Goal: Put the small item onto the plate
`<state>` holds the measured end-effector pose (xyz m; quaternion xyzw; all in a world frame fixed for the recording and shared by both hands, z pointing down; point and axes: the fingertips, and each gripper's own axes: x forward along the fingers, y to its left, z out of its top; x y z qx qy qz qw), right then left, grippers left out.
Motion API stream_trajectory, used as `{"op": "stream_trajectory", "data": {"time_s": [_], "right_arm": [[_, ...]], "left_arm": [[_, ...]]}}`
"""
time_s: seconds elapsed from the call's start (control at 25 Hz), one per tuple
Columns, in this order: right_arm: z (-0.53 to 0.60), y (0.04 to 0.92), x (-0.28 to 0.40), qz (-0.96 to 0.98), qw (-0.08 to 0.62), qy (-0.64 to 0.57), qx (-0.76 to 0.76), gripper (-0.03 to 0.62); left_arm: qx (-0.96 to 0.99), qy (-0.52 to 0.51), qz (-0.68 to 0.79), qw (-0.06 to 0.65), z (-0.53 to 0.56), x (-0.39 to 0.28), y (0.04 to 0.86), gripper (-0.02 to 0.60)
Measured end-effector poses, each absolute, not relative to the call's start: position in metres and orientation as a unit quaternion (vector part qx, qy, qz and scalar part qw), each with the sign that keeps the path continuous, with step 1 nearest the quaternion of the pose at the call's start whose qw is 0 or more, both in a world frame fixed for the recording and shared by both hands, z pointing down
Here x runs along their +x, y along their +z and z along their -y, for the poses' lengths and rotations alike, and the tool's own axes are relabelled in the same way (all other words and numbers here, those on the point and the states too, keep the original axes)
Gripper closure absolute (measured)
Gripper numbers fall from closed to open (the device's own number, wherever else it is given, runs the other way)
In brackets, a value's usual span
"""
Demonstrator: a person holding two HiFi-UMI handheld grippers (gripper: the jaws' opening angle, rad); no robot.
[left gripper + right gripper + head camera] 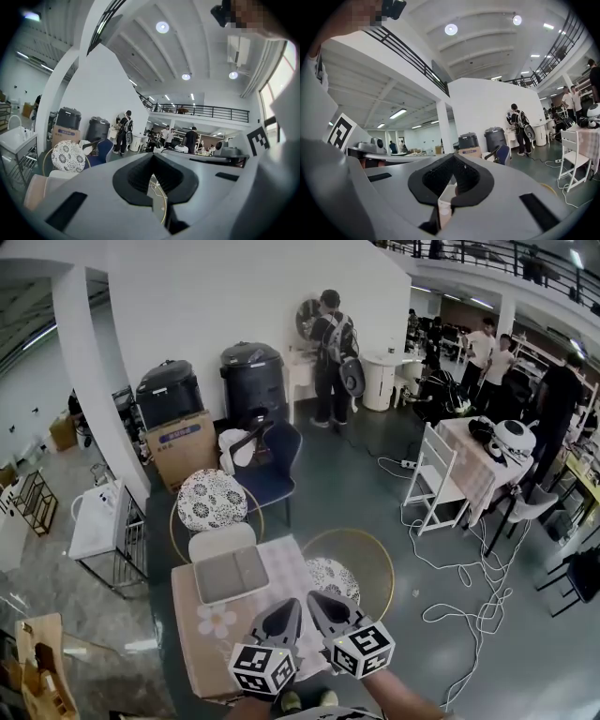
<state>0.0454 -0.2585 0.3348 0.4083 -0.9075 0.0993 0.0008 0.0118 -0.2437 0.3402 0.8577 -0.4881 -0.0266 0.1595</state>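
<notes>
Grippers sit side by side, low and close to the person's body, over the near edge of the small table. The left gripper has its jaws pressed together with nothing in them. Through the thin slit between them its own view shows only a gold ring and the floor far off. The right gripper has its jaws together too. Something pale shows in its slit, and I think that is just the table or a seat behind it, not a thing it holds.

I think they are held like this because no job has begun. Both point out at the room, not down at the table, so they are just waiting.

On the table lies a flat grey tray. Near it, closer to the person, is a little pale flower shape. That may be the small item, but it could also be a picture on the cloth; it is too small to tell. It is just in front of the left gripper.

A round dotted thing sits inside a gold ring stool, just beside the table. It could be the plate or a cushion, and I cannot tell which.

So the small item is not on any plate yet. A gripper must first tip down and open.
</notes>
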Motion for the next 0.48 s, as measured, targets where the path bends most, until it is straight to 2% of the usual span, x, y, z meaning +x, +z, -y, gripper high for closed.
{"op": "stream_trajectory", "data": {"time_s": [0.48], "right_arm": [[0.2524,0.3355,0.0448,0.907,0.003,0.096,0.411,0.582]], "left_arm": [[0.858,-0.026,0.487,0.162,0.239,0.0112,0.3417,0.578]]}}
